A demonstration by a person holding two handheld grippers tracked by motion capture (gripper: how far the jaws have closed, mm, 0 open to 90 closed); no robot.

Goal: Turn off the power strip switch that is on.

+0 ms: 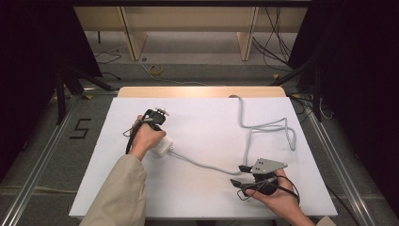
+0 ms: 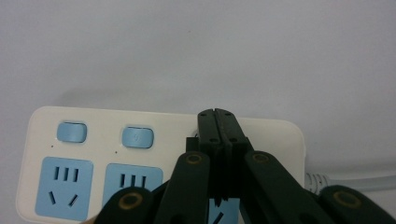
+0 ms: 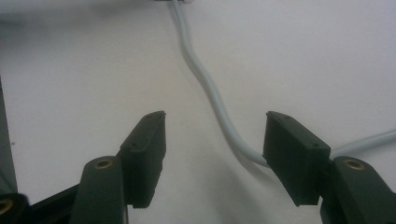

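On the white surface [image 1: 197,122], the left gripper [image 2: 218,113], jaws together, seemingly touches a cream blue-socketed power strip [image 2: 93,140]; the right gripper [image 3: 212,140] gapes around its grey cable [image 3: 210,93].

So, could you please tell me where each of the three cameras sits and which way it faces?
High view: above the person's side, looking forward and down on the white table; both forearms, left gripper and right gripper show.
Left gripper view: rides the left gripper, looking along its shut jaws at the power strip.
Right gripper view: rides the right gripper, its open jaws either side of the grey cable.
Shared: all three show the power strip's cable on the white table.
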